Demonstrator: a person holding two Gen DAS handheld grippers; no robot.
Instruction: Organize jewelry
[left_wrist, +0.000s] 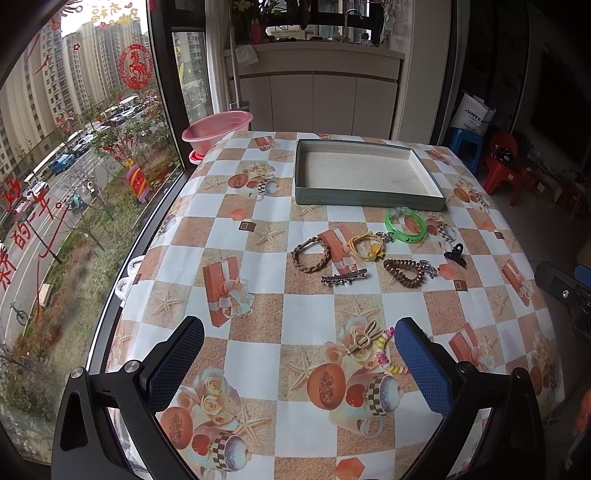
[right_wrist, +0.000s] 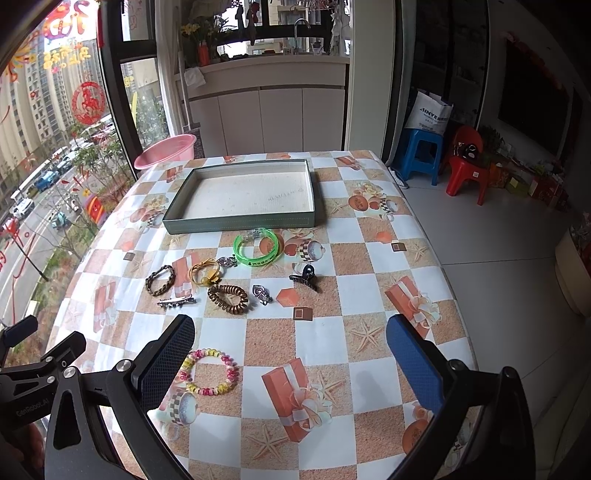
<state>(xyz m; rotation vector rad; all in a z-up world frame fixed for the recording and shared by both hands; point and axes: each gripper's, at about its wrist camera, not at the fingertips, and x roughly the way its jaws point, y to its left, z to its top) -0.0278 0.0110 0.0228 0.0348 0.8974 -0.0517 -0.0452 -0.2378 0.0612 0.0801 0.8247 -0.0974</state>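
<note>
A shallow grey-green tray (left_wrist: 369, 200) (right_wrist: 240, 223) stands empty at the far side of the table. Before it lie a green bangle (left_wrist: 405, 225) (right_wrist: 256, 247), a braided brown band (left_wrist: 309, 254) (right_wrist: 159, 280), a yellow hair tie (left_wrist: 366, 246) (right_wrist: 204, 272), a brown coil tie (left_wrist: 403, 272) (right_wrist: 228, 298), a silver clip (left_wrist: 344, 277) (right_wrist: 176, 301) and a black claw clip (left_wrist: 455, 254) (right_wrist: 304, 278). A pastel coil bracelet (right_wrist: 208, 372) (left_wrist: 386, 350) lies near both grippers, with a gold clip (left_wrist: 364, 338) beside it. My left gripper (left_wrist: 299, 365) and right gripper (right_wrist: 291, 365) hover open and empty.
A pink basin (left_wrist: 217, 130) (right_wrist: 166, 150) sits beyond the table's far left corner by the window. Red and blue plastic stools (right_wrist: 443, 162) stand on the floor at the right. The table carries a patterned checkered cloth (right_wrist: 332, 332).
</note>
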